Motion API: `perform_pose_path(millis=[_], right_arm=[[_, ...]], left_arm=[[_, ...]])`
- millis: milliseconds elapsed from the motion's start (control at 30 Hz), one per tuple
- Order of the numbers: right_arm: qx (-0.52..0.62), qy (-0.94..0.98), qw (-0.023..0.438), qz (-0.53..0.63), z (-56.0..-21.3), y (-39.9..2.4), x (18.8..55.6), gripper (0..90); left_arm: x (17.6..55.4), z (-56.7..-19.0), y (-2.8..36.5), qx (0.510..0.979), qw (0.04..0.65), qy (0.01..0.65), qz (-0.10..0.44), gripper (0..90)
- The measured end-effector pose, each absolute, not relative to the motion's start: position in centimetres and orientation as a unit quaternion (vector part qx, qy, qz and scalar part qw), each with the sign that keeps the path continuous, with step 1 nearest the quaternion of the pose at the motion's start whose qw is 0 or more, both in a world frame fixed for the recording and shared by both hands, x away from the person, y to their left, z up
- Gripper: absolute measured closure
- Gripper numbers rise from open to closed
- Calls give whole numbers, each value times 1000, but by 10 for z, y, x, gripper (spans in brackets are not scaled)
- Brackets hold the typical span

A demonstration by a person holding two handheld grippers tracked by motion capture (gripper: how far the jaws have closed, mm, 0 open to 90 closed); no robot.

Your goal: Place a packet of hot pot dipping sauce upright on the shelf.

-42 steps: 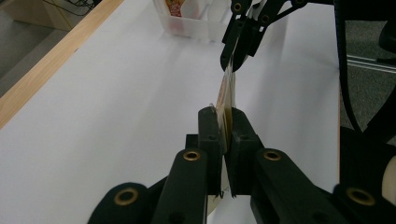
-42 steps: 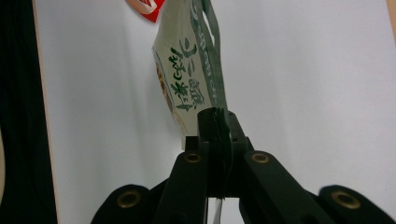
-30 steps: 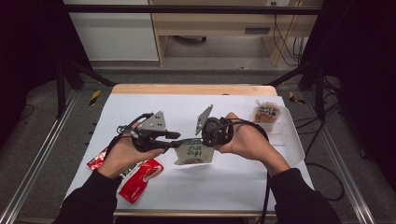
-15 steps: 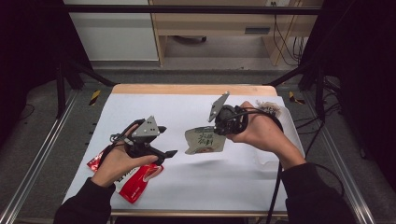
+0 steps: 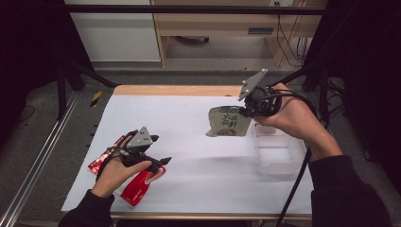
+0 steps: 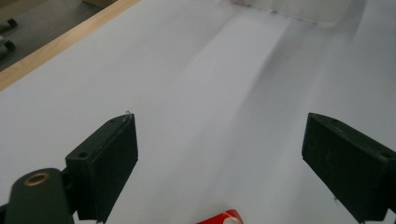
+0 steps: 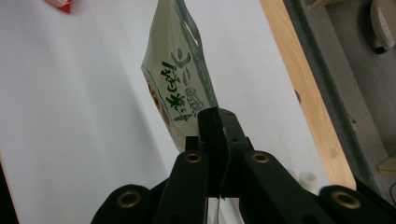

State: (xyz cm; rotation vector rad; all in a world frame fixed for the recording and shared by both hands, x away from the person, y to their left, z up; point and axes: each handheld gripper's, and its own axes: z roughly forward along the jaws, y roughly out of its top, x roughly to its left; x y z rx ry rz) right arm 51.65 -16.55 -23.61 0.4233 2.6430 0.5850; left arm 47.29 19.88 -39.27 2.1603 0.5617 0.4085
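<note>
Two grippers at work over white table (image 5: 198,137), each on its own pouch; right gripper (image 5: 242,111) clenched on top edge of green pouch (image 5: 229,122), seen in right gripper view as jaws pinched tight on the pouch (image 7: 180,88) with its body hanging free; carried clear of the table, just left of clear bin (image 5: 279,151) at the right edge; judged as the carrying step, drop not yet made. Left gripper (image 5: 163,162) released, jaws just been opening and standing wide in left gripper view with nothing between them; hovered just over red pouch (image 5: 139,184) lying flat near the front left, a corner of it (image 6: 223,218) at the bottom of that view; second red pouch (image 5: 101,161) beside the hand. Next, probably: swung right over the bin, lowered, let go; left jaws dropped onto the red pouch's edge and closed, with care taken to catch thin film off a flat surface.
</note>
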Motion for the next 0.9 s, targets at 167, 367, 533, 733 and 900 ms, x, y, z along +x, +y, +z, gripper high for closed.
perform_pose_path(millis=[167, 367, 533, 733, 900], right_arm=[[165, 941, 208, 208, -230, -182, 518, 900], [181, 938, 213, 204, -230, -202, 518, 900], [194, 935, 220, 198, -230, -220, 520, 900], [207, 932, 228, 193, -230, -240, 522, 900], [219, 929, 232, 189, -236, -255, 527, 900]], left_arm=[[470, -397, 202, 866, 416, 224, 163, 103], [466, -402, 208, 863, 415, 233, 169, 103], [467, -406, 212, 863, 413, 239, 168, 103], [467, -406, 214, 861, 416, 240, 166, 102], [468, -407, 217, 860, 416, 243, 167, 102]])
